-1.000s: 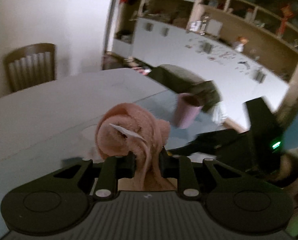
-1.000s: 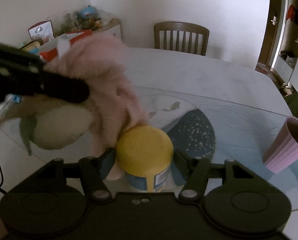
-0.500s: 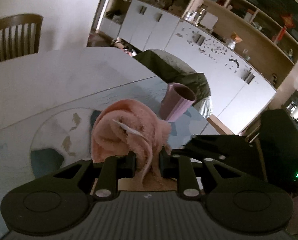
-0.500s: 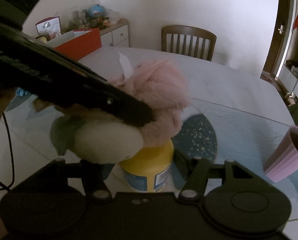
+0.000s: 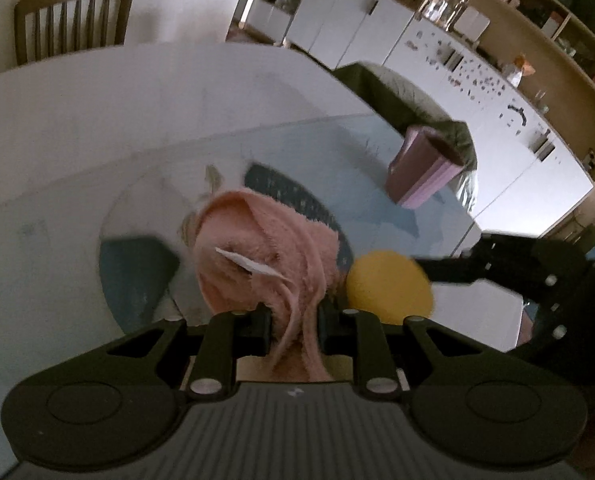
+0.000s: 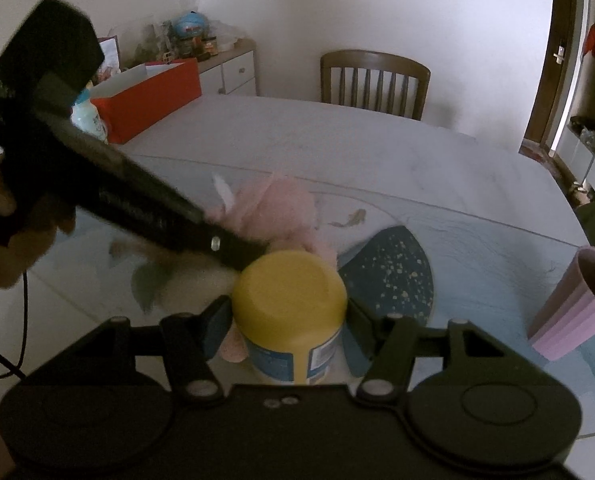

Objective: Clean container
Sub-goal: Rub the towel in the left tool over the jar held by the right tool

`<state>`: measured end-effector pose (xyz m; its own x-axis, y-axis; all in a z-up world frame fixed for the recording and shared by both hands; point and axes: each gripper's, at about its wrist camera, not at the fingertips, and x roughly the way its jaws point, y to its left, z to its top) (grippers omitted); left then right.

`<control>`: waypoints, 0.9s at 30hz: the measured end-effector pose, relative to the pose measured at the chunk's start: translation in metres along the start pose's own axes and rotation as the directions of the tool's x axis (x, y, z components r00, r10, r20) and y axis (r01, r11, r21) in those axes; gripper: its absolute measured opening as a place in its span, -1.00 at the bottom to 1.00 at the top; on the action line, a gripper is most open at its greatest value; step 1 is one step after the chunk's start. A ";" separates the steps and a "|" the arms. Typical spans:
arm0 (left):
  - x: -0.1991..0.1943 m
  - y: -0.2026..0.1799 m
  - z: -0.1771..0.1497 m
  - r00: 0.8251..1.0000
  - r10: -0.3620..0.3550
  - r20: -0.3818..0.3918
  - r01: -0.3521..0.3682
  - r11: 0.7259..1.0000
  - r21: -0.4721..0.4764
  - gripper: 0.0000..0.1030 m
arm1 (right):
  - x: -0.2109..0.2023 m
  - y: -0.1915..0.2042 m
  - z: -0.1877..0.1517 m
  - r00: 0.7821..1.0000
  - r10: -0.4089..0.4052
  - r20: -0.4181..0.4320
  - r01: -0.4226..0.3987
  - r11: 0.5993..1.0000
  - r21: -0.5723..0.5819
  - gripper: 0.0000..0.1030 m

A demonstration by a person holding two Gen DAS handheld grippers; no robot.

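Note:
A container (image 6: 293, 316) with a yellow lid and a blue-and-white label stands upright between the fingers of my right gripper (image 6: 287, 322), which is shut on its sides. My left gripper (image 5: 293, 322) is shut on a fluffy pink cloth (image 5: 265, 256) with a white tag. In the left wrist view the yellow lid (image 5: 389, 284) sits just right of the cloth. In the right wrist view the pink cloth (image 6: 273, 212) lies against the lid's far left edge, and the left gripper's dark body (image 6: 137, 200) crosses from the upper left.
A pink ribbed cup (image 6: 573, 312) stands at the right on the glass-topped table (image 6: 337, 144). A wooden chair (image 6: 373, 80) is beyond the table. A red box (image 6: 149, 96) sits at the far left. White cupboards (image 5: 457, 80) line the room behind.
The left gripper and cloth have come down from over the lid to its far left side, uncovering the yellow top. The right gripper still holds the container.

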<state>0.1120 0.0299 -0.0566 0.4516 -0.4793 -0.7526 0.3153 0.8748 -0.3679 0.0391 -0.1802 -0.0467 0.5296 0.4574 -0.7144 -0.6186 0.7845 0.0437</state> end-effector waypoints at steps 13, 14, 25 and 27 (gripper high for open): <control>0.021 0.001 -0.040 0.991 0.090 -0.101 -0.087 0.995 0.039 -0.61 | -0.001 -0.004 -0.002 1.000 0.002 -0.002 -0.002 1.000 0.004 0.19; 0.019 -0.003 -0.041 0.990 0.101 -0.098 -0.096 0.994 0.054 -0.61 | -0.001 -0.004 -0.002 1.000 0.001 -0.002 -0.001 1.000 0.004 0.19; -0.010 -0.014 -0.054 0.984 0.176 -0.013 -0.173 0.975 0.136 0.41 | -0.002 -0.005 -0.006 1.000 0.003 0.005 -0.003 1.000 0.022 0.19; -0.018 -0.015 -0.051 0.982 0.190 0.015 -0.190 0.970 0.152 0.43 | -0.002 -0.006 -0.006 1.000 0.003 0.006 -0.003 1.000 0.025 0.19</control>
<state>0.0567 0.0290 -0.0659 0.5156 -0.3053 -0.8006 0.3466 0.9288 -0.1310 0.0379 -0.1881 -0.0501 0.5311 0.4625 -0.7099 -0.6058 0.7931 0.0635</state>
